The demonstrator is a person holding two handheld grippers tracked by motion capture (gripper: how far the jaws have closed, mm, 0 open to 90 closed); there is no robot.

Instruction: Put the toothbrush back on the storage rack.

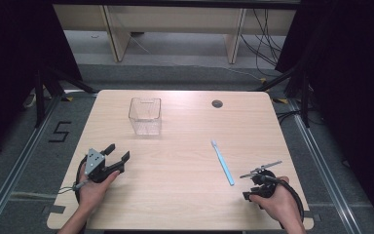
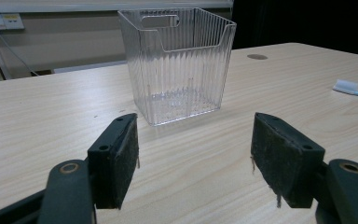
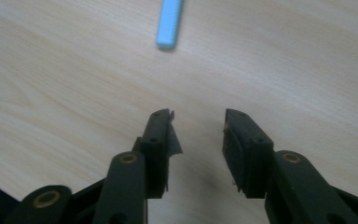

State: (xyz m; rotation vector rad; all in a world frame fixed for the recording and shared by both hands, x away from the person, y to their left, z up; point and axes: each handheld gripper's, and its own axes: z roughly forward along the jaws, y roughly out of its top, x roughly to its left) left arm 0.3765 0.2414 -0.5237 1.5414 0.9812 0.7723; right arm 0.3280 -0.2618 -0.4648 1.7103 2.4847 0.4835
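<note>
Nothing done yet, by the look of it: both tongs empty. Right gripper [image 1: 249,185] jaws partly apart, just short of blue toothbrush [image 1: 223,162], which lies flat on table [image 1: 175,195]. Left gripper [image 1: 117,153] wide open, nothing btwn pads. Farther back, clear bin [image 1: 145,116] empty. Pickup and drop-in both left.

Pale wooden table [image 1: 175,195] on grey carpeted floor [image 1: 24,161]; black curtains [image 1: 355,73] at both sides; light wooden bench [image 1: 175,22] behind, cables [image 1: 265,39] trailing.
</note>
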